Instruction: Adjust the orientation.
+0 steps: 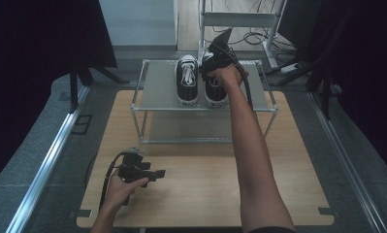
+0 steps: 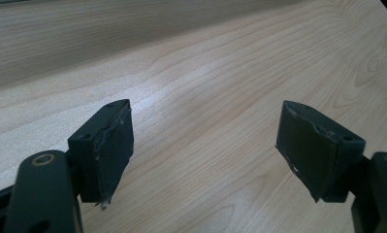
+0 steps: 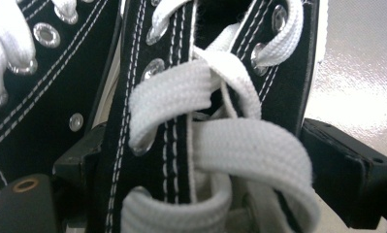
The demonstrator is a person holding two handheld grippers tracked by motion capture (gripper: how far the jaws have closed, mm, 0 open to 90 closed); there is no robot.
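Note:
Two black canvas sneakers with white laces stand side by side on the top shelf of a metal rack (image 1: 157,92). My right gripper (image 1: 215,58) reaches down over the right sneaker (image 1: 214,94). In the right gripper view its jaws (image 3: 201,160) stand wide apart, one on each side of that sneaker's laced upper (image 3: 181,97). The left sneaker (image 1: 186,77) sits just beside it, its eyelets (image 3: 45,36) at the edge of that view. My left gripper (image 1: 154,174) rests low over the wooden table (image 1: 191,194), open (image 2: 205,145) with nothing between its fingers.
The rack has a lower shelf (image 1: 186,128) under the top one and stands at the far side of the table. Grey floor and metal rails (image 1: 50,155) flank the table. Cables (image 1: 251,36) lie on the floor behind the rack.

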